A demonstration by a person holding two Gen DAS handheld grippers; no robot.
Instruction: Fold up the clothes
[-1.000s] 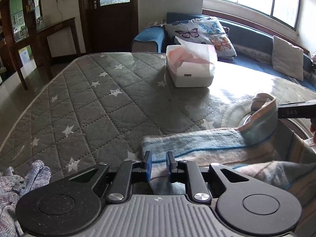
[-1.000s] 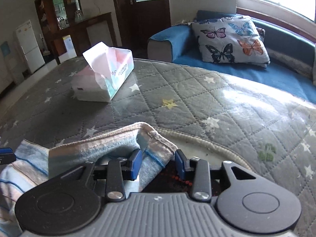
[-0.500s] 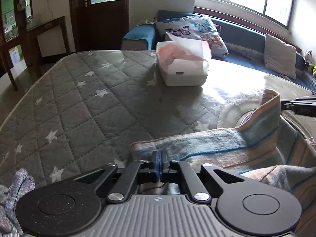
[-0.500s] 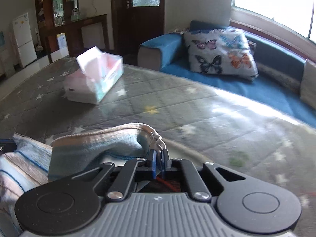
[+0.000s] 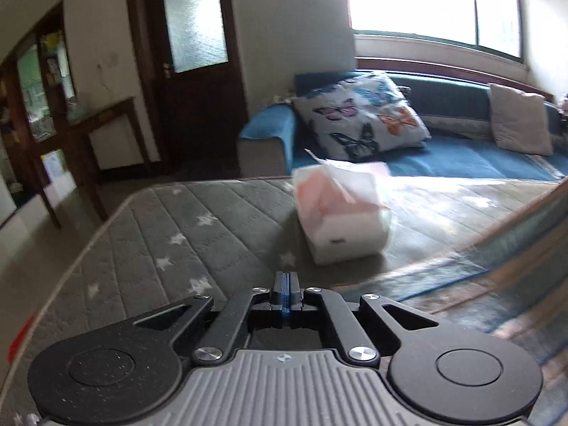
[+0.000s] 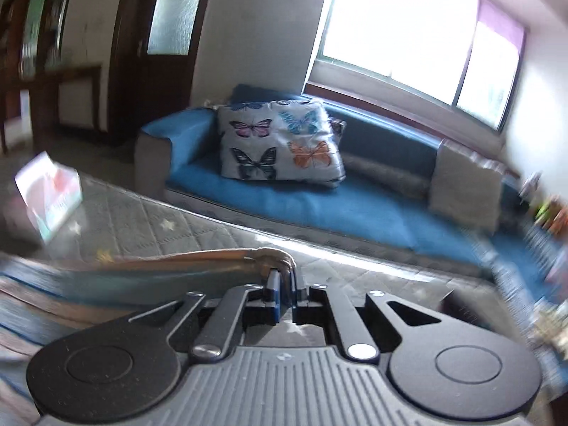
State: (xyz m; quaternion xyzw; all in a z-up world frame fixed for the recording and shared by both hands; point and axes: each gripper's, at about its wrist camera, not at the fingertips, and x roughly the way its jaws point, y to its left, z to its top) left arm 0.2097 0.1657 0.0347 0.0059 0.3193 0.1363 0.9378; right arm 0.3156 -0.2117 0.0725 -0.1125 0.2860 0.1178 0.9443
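Observation:
A striped blue and beige garment [image 5: 490,284] hangs stretched across the right of the left wrist view, above the grey star-quilted mattress [image 5: 170,248]. My left gripper [image 5: 285,284] is shut, its blue pads pressed together at the garment's edge; the pinched cloth itself is hidden. In the right wrist view my right gripper [image 6: 282,280] is shut on the garment's hemmed corner [image 6: 269,255], and the cloth [image 6: 106,277] runs off taut to the left. Both views are motion-blurred.
A white and pink tissue pack [image 5: 340,216] lies on the mattress ahead of the left gripper; it also shows in the right wrist view [image 6: 49,195]. A blue sofa [image 6: 319,198] with a butterfly cushion [image 6: 280,142] runs behind the mattress. A dark door [image 5: 191,53] and wooden table [image 5: 88,135] stand far left.
Both grippers closed on the garment's edge and lifted it up off the mattress. The cameras tilted upward and the cloth is now pulled taut between them.

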